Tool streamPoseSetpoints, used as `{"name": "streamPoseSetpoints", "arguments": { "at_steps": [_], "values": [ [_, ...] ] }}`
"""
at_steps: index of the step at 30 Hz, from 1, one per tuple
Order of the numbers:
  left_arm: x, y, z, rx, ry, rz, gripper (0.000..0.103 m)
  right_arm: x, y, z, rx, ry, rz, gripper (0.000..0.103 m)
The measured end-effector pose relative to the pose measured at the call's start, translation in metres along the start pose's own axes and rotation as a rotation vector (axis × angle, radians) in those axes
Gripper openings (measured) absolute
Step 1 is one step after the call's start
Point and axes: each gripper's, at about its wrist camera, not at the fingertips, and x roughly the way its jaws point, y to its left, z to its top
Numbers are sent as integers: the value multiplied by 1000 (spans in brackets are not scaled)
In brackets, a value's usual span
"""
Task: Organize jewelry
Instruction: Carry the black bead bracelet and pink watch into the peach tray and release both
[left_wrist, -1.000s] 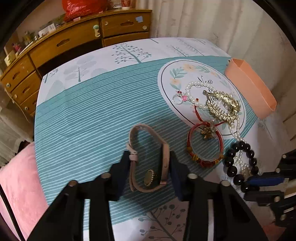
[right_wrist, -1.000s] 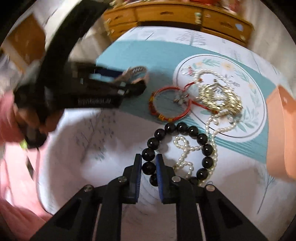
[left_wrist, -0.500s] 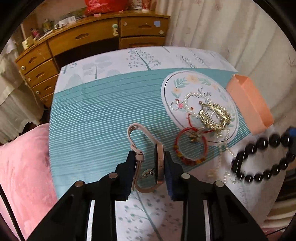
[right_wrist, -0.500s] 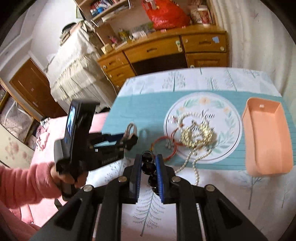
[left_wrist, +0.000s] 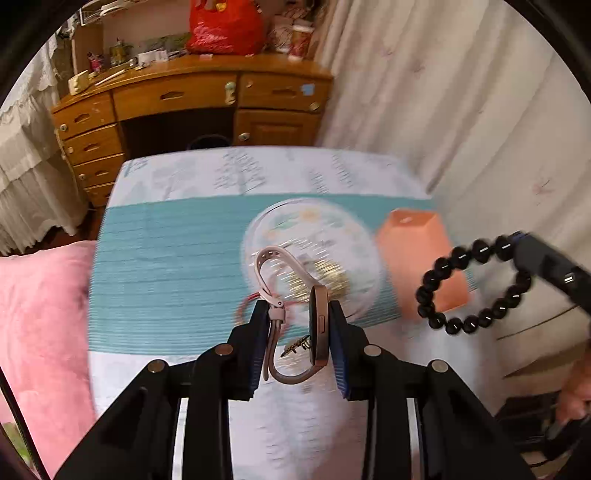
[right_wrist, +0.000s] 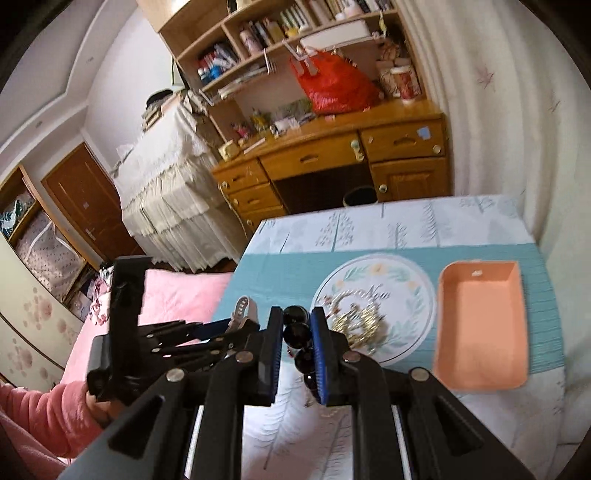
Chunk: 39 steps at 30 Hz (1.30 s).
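Watch (left_wrist: 295, 314) in L tongs (left_wrist: 298, 321), bead bracelet (right_wrist: 296, 332) in R tongs (right_wrist: 297, 325).

black bracelet (left_wrist: 476, 286), peach tray (right_wrist: 480, 325) — teal-striped tablecloth (left_wrist: 166, 258)

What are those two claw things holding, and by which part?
Left gripper pinches the watch across its face and strap; right gripper clamps the black bead bracelet by a few beads.

Both wrist views above table (left_wrist: 155, 258)
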Motion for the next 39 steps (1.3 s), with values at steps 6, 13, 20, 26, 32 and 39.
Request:
{"name": "streamPoseSetpoints", "arguments": {
  "at_steps": [6, 13, 20, 26, 32, 39],
  "values": [
    [-4, -60, 20, 59, -61, -29, 31, -28, -44, 12, 26, -37, -27, 15],
    [11, -129, 37, 112, -93, -69, 32, -41, -96, 14, 121, 1, -10, 15],
    [35, -174, 52, 159, -96, -112, 32, -37, -134, 9, 159, 55, 4, 15],
    [56, -195, 65, 184, -69, -74, 58, -24, -156, 7, 160, 71, -48, 16],
    [52, -178, 67, 91, -83, -92, 78, -32, -174, 2, 190, 55, -79, 40],
    [68, -138, 38, -4, 60, 18, 84, -23, -174, -12, 185, 119, -102, 62]
  ]
}}
